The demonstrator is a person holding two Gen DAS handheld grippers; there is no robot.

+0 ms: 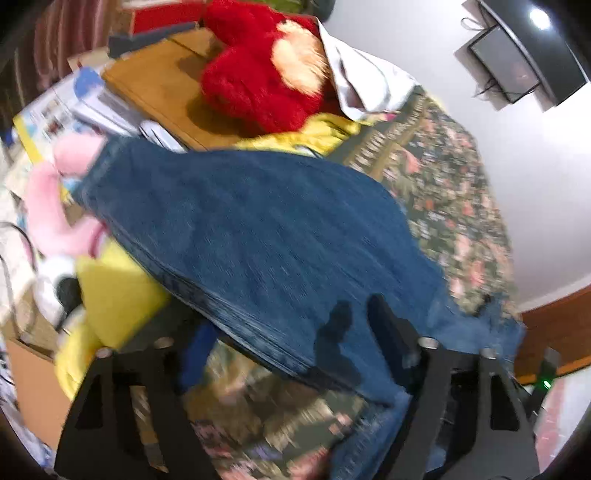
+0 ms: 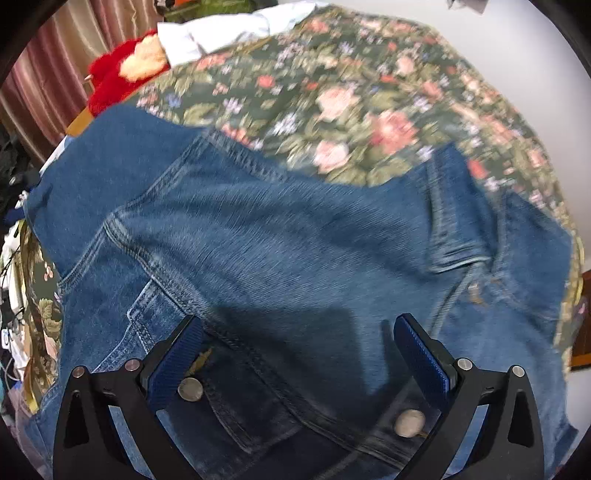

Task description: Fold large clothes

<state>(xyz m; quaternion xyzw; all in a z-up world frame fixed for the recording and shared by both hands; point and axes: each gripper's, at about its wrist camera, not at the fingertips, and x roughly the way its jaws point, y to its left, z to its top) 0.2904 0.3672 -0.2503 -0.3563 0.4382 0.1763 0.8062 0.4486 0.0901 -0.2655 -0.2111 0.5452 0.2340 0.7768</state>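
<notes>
The right gripper [image 2: 299, 354] was held spread above the denim jacket [image 2: 280, 236], which was laid on the floral bedspread [image 2: 362, 96]. The left gripper [image 1: 291, 332] was blurred; its jaws' state could not be told, denim seen between them.

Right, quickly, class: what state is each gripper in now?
Left gripper: jaws around denim jacket edge; grip cannot be told.
Right gripper: open, holding nothing.

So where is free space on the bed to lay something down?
Bare floral bedspread lies beyond the denim jacket, up to the white cloth. The side by the red plush and yellow cloth is crowded.
</notes>
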